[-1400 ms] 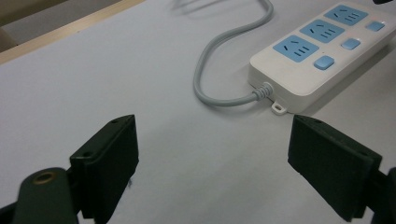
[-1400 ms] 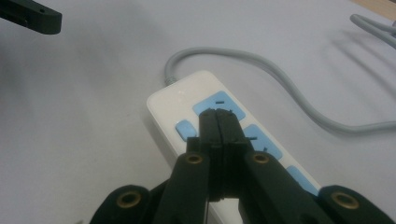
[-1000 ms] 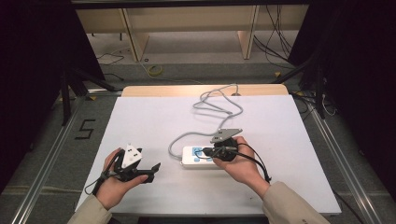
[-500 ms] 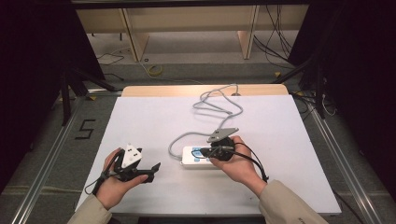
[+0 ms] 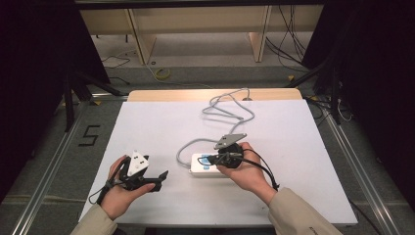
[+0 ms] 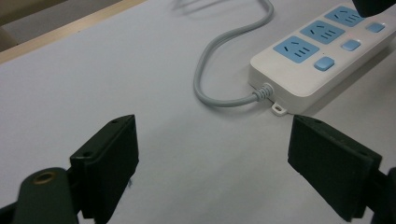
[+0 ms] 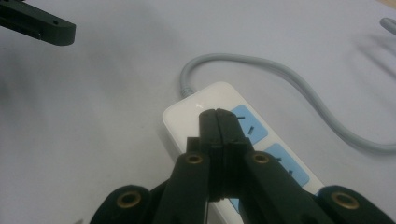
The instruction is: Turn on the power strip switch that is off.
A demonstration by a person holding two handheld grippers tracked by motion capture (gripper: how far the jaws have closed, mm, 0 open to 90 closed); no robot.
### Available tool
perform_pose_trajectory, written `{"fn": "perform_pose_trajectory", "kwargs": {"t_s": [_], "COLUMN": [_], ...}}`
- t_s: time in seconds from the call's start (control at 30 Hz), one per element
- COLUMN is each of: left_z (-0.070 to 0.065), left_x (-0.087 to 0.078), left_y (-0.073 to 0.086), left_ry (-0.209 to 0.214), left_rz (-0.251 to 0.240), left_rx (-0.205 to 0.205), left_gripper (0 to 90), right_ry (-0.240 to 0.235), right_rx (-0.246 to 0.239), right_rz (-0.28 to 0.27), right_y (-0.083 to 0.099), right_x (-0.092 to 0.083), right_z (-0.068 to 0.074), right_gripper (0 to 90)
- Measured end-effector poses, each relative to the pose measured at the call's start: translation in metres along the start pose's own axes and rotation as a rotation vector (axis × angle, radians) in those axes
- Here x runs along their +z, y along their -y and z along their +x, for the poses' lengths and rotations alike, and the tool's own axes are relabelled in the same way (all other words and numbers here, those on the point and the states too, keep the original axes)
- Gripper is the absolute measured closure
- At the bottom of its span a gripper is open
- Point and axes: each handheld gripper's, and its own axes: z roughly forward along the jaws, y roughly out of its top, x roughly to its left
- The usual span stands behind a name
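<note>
Left gripper (image 5: 159, 177), at 7 o'clock on the white table (image 5: 293, 137), jaws wide apart and empty. Right gripper (image 7: 217, 116), jaws closed on nothing, tips over the cable end of the power strip (image 5: 208, 164) near table centre. Grey cable (image 5: 230, 110) loops toward 12 o'clock. A "5" mark (image 5: 89, 135) lies on the floor at 9 o'clock.

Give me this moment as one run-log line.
left hand-held gripper: open, empty, beside power strip | right hand-held gripper: shut, tips over strip's cable end | grey cable: loose on table
</note>
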Motion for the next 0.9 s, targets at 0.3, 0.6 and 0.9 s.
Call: {"fn": "perform_pose_trajectory", "kwargs": {"t_s": [0.3, 0.6, 0.9], "left_z": [0.0002, 0.0001, 0.0003], "left_x": [0.0001, 0.0000, -0.0004], "left_y": [0.0000, -0.0001, -0.0003], "left_ry": [-0.001, 0.000, 0.001], "left_rz": [0.000, 0.000, 0.002], "left_rx": [-0.001, 0.000, 0.001], "left_gripper": [15.9, 15.9, 15.9], "right_ry": [0.000, -0.004, -0.010], "right_rx": [-0.001, -0.001, 0.005], "right_rz": [0.012, 0.022, 0.041], "right_y": [-0.0017, -0.0033, -0.0048], "right_x": [0.0019, 0.0049, 0.0095], "right_z": [0.0011, 0.0026, 0.0043], "right_gripper": [90.0, 90.0, 90.0]}}
